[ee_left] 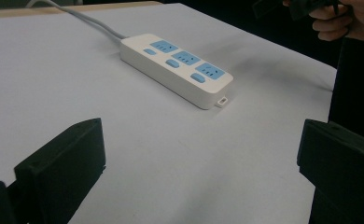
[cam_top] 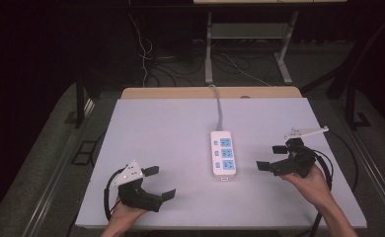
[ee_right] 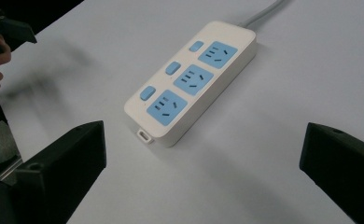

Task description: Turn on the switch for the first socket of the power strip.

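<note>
I am holding a two-jaw gripper in each hand over a pale lavender table top [cam_top: 171, 123], and both are hanging a little above it with nothing in them. My left gripper [cam_top: 160, 182] is sitting near the front left part of the table, its jaws spread wide and pointing toward the middle; the grey three-cornered plate [cam_top: 130, 172] on its top is facing up. My right gripper [cam_top: 273, 157] is hovering near the right edge, its jaws likewise released and wide apart, pointing left toward the centre, with its own grey plate [cam_top: 304, 131] tilted above it. Black cables are looping back from both tools past my wrists.

Between the two grippers, slightly right of the table's middle, a white power strip [cam_top: 223, 154] is lying flat with its length running away from me. It is carrying three blue sockets [ee_right: 192, 79] in a row, each with a small blue switch [ee_right: 172, 67] beside it. Its grey cord [cam_top: 217, 106] is running from the far end off the back of the table. A small white tab [ee_right: 144, 136] is sticking out of the near end.

In the left gripper view the strip [ee_left: 175, 67] is lying well ahead of the open jaws, and my right hand [ee_left: 346, 18] is showing at the top right corner. In the right gripper view the strip is lying ahead between the spread jaws, apart from both.

Beyond the table, the metal legs of another table [cam_top: 209, 54] are standing on a grey floor.
</note>
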`<state>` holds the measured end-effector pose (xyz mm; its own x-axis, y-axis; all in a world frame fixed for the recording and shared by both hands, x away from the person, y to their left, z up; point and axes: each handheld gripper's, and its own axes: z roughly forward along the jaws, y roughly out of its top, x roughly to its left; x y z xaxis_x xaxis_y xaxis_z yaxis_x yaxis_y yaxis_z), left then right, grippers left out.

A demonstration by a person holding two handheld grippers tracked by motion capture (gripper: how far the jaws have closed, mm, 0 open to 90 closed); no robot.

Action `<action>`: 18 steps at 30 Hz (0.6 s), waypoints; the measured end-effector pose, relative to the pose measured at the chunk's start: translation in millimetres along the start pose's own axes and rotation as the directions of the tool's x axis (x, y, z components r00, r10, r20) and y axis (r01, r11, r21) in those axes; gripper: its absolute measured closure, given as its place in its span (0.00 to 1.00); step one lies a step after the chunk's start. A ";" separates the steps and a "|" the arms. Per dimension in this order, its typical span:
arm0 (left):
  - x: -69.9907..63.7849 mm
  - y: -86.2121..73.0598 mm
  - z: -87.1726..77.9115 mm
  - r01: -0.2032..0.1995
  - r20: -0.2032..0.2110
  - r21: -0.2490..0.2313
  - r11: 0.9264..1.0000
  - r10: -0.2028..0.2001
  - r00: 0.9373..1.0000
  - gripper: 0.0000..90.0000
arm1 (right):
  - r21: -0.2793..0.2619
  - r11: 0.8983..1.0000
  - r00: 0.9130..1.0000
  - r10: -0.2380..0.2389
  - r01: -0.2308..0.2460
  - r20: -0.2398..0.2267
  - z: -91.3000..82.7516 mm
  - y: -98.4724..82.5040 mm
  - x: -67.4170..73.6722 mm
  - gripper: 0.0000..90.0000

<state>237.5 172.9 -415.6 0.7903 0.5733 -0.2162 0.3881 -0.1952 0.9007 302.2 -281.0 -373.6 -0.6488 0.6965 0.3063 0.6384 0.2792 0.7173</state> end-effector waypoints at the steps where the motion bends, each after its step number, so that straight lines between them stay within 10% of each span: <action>1: 0.0 0.0 0.0 0.000 0.000 0.001 1.000 0.000 1.000 0.00 | -0.004 1.000 1.000 0.002 -0.002 -0.003 -0.1 -3.1 0.7 0.00; 18: 1.1 -0.7 -0.1 0.003 -0.003 0.010 1.000 -0.003 1.000 0.00 | -0.055 0.998 1.000 0.021 -0.021 0.001 -3.6 -55.1 5.1 0.00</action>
<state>238.1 173.7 -416.4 0.7878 0.5762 -0.2177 0.3953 -0.2019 0.8961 262.2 -295.2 -409.3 -0.6350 0.7030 0.3204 0.6280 0.2281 0.7440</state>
